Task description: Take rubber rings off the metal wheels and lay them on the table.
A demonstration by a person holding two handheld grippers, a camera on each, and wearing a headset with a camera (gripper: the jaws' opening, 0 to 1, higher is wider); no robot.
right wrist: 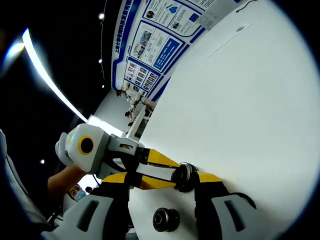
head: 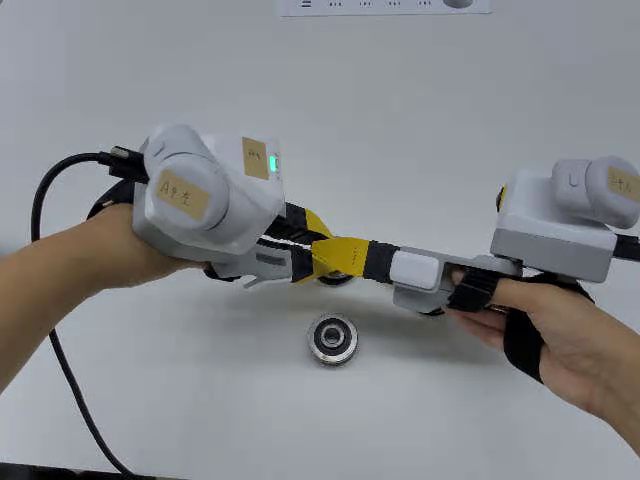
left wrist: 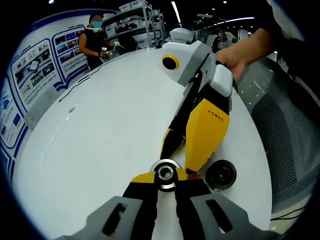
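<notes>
Left gripper (left wrist: 166,178): nearest the head camera, lying level above the table (head: 400,120); jaws clamped on the held wheel (left wrist: 165,173), one yellow tip on each side.
Right gripper (right wrist: 167,180): comes in from the opposite side, jaw tips meeting the same wheel; cannot tell whether they pinch it or only touch.
Held wheel: raised off the table, between the two grippers; in the head view their yellow jaws cover most of it.
Loose wheel (head: 333,340): flat on the table, just below the grippers, untouched; dark outer ring round a bright hub.
Left hand (head: 125,255): wrapped round the gripper body, forearm entering from the left.
Right hand (head: 560,335): under its gripper, fingers curled forward.
Cable (head: 42,200): black, looping off the left gripper's rear and down the table.
Power strip (head: 385,6): far table edge.
</notes>
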